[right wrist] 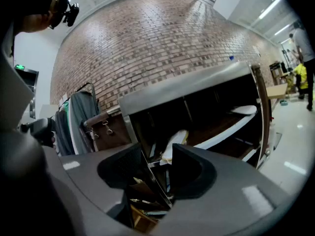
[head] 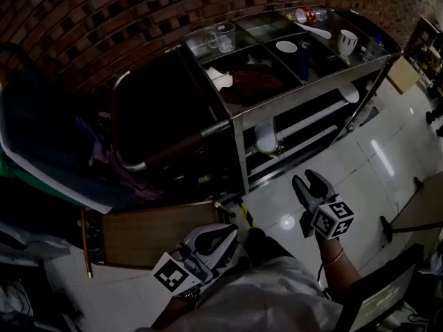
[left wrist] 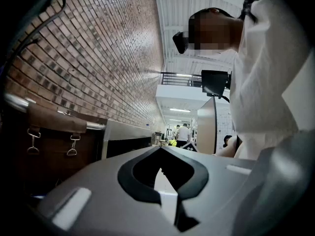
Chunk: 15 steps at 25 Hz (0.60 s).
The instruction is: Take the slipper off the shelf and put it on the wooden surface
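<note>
A pale slipper (head: 265, 137) lies on the lower level of the metal shelf unit (head: 239, 120); the right gripper view shows the slipper (right wrist: 177, 140) past the jaws, out of reach. A second white slipper (head: 351, 93) rests further right on the same level. The wooden surface (head: 149, 235) lies on the floor at lower left. My right gripper (head: 306, 178) hovers over the tiled floor in front of the shelf, open and empty (right wrist: 156, 149). My left gripper (head: 232, 232) hangs near the wood's right edge, its tips meeting (left wrist: 160, 148), holding nothing.
The shelf top carries a glass jug (head: 223, 37), a white mug (head: 347, 42), a small bowl (head: 286, 46) and a bottle (head: 304, 14). A dark bag with a brown handle (head: 183, 147) stands left of the shelf, with hanging clothes (head: 41, 137) beyond. A cardboard box (head: 400, 75) is far right.
</note>
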Each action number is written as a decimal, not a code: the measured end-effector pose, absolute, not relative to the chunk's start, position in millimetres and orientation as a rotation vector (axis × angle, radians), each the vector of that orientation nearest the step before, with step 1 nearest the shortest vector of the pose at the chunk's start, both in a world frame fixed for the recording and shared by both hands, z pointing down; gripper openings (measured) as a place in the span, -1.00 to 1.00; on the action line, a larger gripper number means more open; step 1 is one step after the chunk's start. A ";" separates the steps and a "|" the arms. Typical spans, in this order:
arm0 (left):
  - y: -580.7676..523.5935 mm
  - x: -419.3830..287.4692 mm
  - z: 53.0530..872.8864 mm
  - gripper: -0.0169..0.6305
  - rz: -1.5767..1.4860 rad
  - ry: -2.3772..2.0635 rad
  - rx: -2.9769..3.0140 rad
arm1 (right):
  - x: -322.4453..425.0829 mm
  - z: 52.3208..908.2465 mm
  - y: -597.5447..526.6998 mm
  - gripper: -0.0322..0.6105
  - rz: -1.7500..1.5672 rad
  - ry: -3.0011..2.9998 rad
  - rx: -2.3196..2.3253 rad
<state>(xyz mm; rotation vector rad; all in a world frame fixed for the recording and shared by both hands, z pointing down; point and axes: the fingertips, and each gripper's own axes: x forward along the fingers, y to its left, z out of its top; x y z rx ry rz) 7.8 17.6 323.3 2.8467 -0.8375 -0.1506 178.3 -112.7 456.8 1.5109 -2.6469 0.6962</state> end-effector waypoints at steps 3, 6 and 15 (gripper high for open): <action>-15.8 20.7 324.2 -0.97 -0.153 -0.830 2.850 | 178.7 493.3 -156.4 -0.30 0.866 -2.625 1.513; -39.8 30.8 329.0 -0.97 -0.115 -0.852 2.837 | 182.1 517.9 -192.0 -0.30 0.999 -2.619 1.501; -73.4 29.5 344.4 -0.97 -0.095 -0.967 2.755 | 164.5 567.5 -248.9 -0.19 1.197 -2.570 1.403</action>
